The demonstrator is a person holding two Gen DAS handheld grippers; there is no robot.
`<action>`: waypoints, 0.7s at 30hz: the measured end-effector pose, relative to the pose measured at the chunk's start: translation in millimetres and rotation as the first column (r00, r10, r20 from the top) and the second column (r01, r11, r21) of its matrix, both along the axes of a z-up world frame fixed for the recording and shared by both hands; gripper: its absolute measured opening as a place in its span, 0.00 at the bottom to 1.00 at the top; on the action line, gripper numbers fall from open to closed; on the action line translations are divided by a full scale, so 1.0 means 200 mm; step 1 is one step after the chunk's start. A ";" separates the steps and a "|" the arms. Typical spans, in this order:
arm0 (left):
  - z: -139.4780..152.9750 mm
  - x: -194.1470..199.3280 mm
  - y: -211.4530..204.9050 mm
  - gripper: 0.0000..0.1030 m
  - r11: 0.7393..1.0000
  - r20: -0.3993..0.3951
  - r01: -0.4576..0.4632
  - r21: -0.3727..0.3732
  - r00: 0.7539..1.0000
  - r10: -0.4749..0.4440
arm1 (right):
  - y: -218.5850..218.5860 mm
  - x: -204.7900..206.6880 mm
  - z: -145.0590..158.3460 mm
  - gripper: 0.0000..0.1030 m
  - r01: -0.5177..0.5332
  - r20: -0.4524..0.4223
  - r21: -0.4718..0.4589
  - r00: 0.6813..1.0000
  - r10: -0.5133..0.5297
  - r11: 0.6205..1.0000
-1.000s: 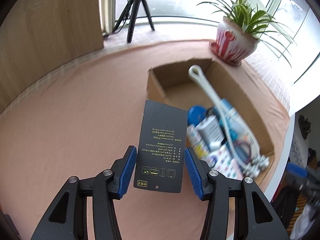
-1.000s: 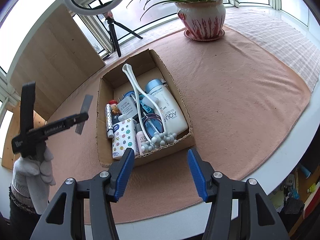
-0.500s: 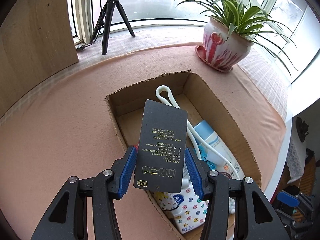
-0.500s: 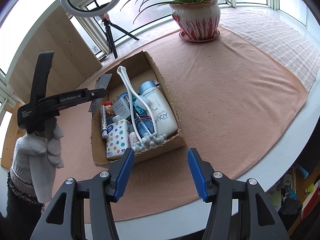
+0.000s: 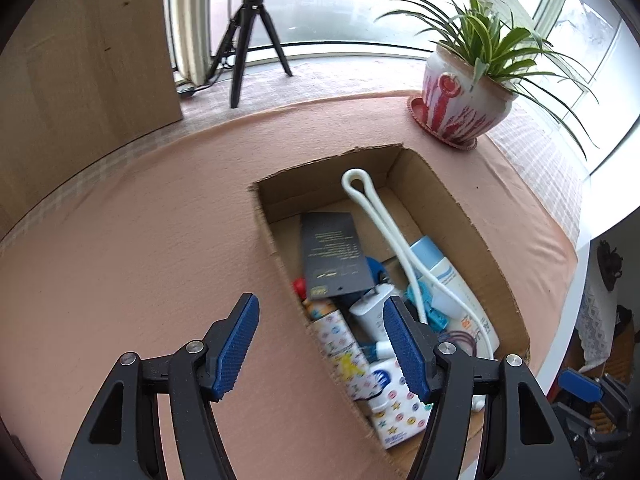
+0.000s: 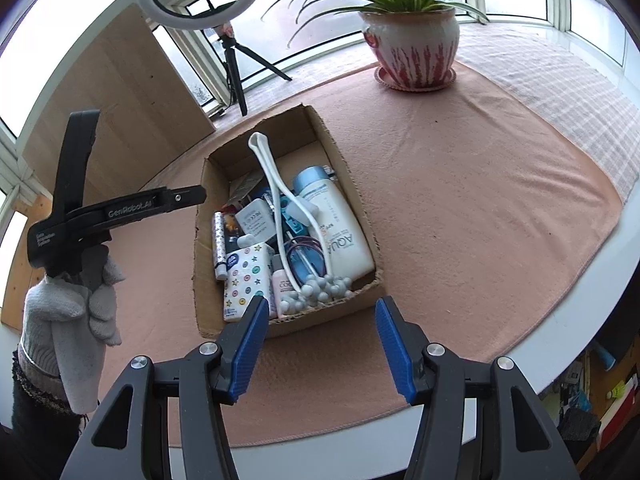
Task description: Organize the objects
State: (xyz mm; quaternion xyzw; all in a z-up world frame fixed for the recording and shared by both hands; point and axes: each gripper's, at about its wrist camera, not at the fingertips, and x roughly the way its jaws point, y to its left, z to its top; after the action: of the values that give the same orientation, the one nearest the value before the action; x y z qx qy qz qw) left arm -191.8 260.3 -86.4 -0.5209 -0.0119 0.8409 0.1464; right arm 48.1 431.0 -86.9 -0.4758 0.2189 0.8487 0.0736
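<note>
A black card with small gold print (image 5: 334, 256) lies tilted on the items inside the open cardboard box (image 5: 460, 216), free of any grip. My left gripper (image 5: 320, 344) hovers open above the box's near left wall, with nothing between its blue pads. In the right wrist view the left gripper (image 6: 198, 196) reaches over the box (image 6: 200, 240) from the left, held by a gloved hand (image 6: 68, 312). My right gripper (image 6: 320, 328) is open and empty, just in front of the box's near end.
The box holds a white long-handled massager (image 6: 276, 200), a white bottle (image 6: 340, 232), a star-patterned pack (image 6: 246, 280) and several small toiletries. A potted plant (image 6: 412, 52) stands behind it on the pink cloth (image 6: 480, 200). A tripod with a ring light (image 6: 236, 72) and a wooden board (image 5: 80, 60) are at the back left.
My left gripper moved over the box, then opened and let go of the black card, which dropped into the box. My right gripper drew slightly closer to the box and stayed open.
</note>
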 end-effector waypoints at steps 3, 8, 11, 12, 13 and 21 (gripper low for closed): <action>0.02 0.05 -0.11 0.66 0.999 -0.003 -0.033 0.000 0.999 0.033 | -0.05 -0.03 0.01 0.50 -0.021 -0.009 0.004 1.000 0.021 1.000; 0.04 0.17 -0.30 0.66 0.996 -0.008 -0.087 -0.009 0.996 0.087 | -0.17 -0.09 0.03 0.50 -0.075 -0.021 0.013 0.997 0.075 0.997; 0.06 0.26 -0.43 0.66 0.991 -0.015 -0.134 -0.006 0.991 0.134 | -0.28 -0.14 0.04 0.50 -0.120 -0.029 0.027 0.992 0.121 0.992; 0.06 0.29 -0.46 0.66 0.989 -0.020 -0.150 -0.008 0.989 0.150 | -0.31 -0.15 0.04 0.50 -0.140 -0.031 0.029 0.989 0.141 0.990; 0.06 0.32 -0.49 0.66 0.987 -0.024 -0.162 -0.009 0.987 0.161 | -0.35 -0.17 0.04 0.50 -0.163 -0.034 0.032 0.986 0.164 0.986; 0.11 0.58 -0.74 0.70 0.963 -0.061 -0.269 -0.029 0.962 0.267 | -0.64 -0.27 0.07 0.50 -0.265 -0.061 0.049 0.961 0.268 0.963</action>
State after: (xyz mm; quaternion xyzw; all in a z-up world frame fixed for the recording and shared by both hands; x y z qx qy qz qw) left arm -76.2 113.0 -63.4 -0.4932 -0.0625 0.8674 0.0218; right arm -5.1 303.7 -73.8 -0.4707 0.1380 0.8705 -0.0392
